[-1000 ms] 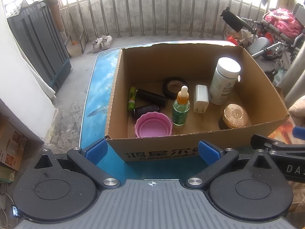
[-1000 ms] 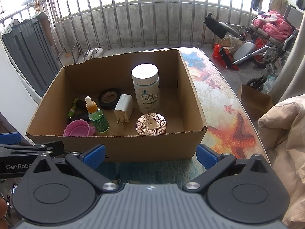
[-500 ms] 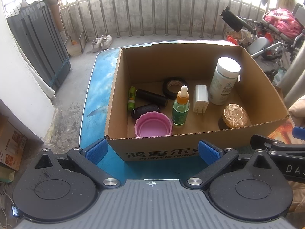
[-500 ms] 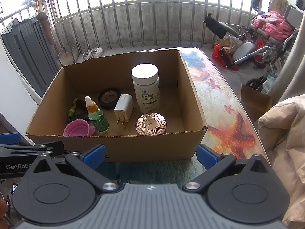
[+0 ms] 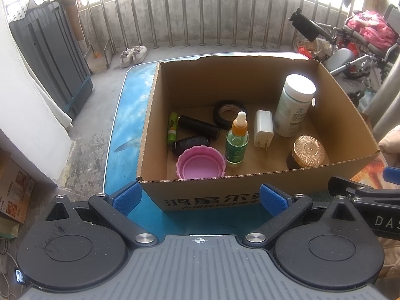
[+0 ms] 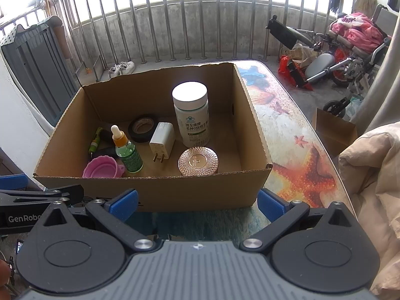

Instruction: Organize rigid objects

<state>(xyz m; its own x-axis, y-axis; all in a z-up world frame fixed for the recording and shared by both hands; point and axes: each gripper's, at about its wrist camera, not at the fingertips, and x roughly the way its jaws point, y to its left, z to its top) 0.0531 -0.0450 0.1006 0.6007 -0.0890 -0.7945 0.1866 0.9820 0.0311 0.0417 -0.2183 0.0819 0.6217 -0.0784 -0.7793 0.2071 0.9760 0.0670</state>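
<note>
An open cardboard box stands on the table. Inside are a white supplement bottle, a white charger plug, a green dropper bottle, a gold-lidded jar, a pink cup, a black tape roll, two black cylinders and a green pen. My left gripper and right gripper are open and empty, just in front of the box's near wall.
The table has a blue sea-and-starfish print. A beige cloth lies at the right edge. Railing, a wheelchair and a grey cabinet stand beyond. A small carton sits on the floor at right.
</note>
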